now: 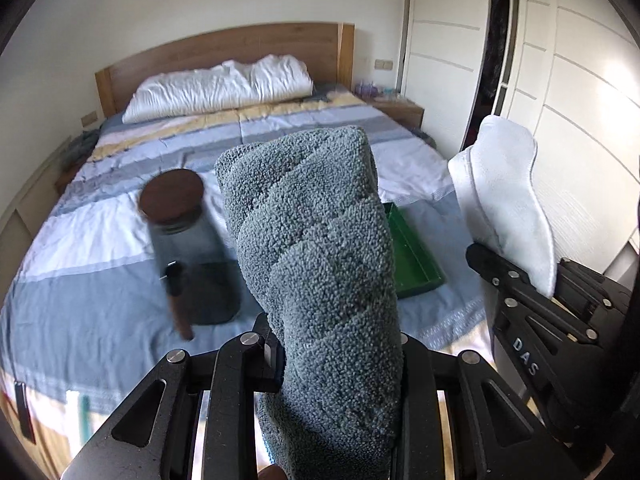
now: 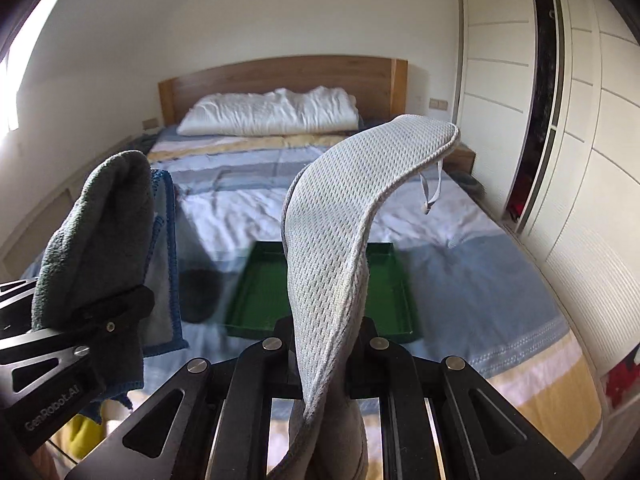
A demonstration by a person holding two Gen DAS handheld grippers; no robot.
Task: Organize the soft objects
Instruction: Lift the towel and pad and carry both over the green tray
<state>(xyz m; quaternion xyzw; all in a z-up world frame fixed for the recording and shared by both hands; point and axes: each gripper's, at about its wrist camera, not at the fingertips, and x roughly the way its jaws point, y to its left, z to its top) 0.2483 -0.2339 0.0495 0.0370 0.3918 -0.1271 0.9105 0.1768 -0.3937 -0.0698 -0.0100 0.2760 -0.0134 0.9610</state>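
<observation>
My left gripper [image 1: 340, 344] is shut on a rolled grey-blue fluffy towel [image 1: 320, 232] that stands up out of its jaws over the bed. In the right wrist view the same towel [image 2: 100, 232] shows a blue-edged flap, with the left gripper [image 2: 120, 308] at the left. My right gripper [image 2: 328, 340] is shut on a light grey mesh cloth [image 2: 340, 216], which curls up and to the right. From the left wrist view that cloth [image 1: 504, 184] looks white, with the right gripper [image 1: 520, 268] beneath it. A green tray [image 2: 256, 292] lies on the bedspread below and beyond both cloths.
A glass jar with a brown lid [image 1: 176, 216] stands on a dark mat [image 1: 216, 292] left of the green tray [image 1: 416, 256], with a small brush [image 1: 176, 300] in front. White pillows [image 2: 272, 114] lie by the wooden headboard [image 2: 280, 76]. White wardrobe doors [image 2: 500, 80] line the right side.
</observation>
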